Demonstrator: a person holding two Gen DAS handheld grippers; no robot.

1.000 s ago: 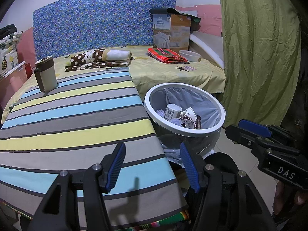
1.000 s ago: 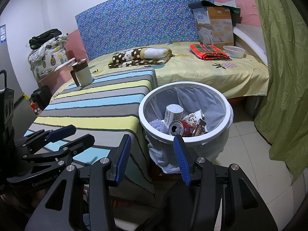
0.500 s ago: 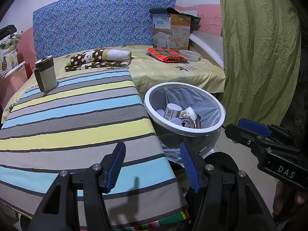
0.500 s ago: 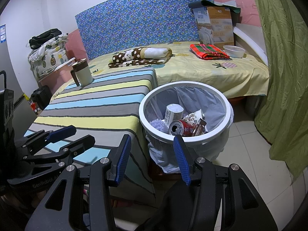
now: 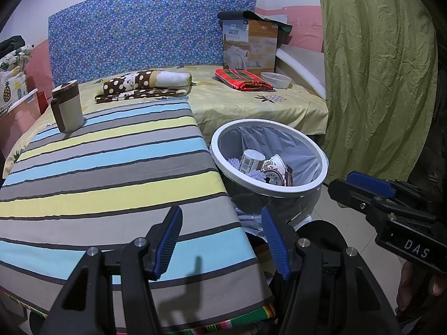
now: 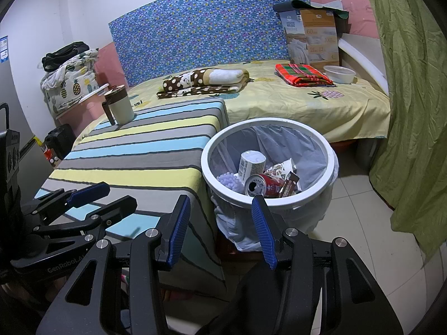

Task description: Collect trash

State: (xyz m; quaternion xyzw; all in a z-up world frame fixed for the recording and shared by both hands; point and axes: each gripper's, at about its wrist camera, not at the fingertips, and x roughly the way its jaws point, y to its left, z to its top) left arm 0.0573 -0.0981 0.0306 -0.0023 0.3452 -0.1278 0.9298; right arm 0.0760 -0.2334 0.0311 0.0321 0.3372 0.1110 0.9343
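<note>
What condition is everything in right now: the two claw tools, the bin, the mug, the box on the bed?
Left gripper: open, empty.
Right gripper: open, empty.
Trash bin: lidless, bag-lined, holding trash.
Red can: lying in the bin, opened.
Mug: upright, lidded.
Cardboard box: upright.

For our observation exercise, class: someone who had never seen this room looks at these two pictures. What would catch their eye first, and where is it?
First, the white-rimmed trash bin beside the striped table, holding a red can, a paper cup and wrappers. Next, the blue floral headboard behind the yellow bed. In the foreground the right gripper and left gripper both stand open and empty.
</note>
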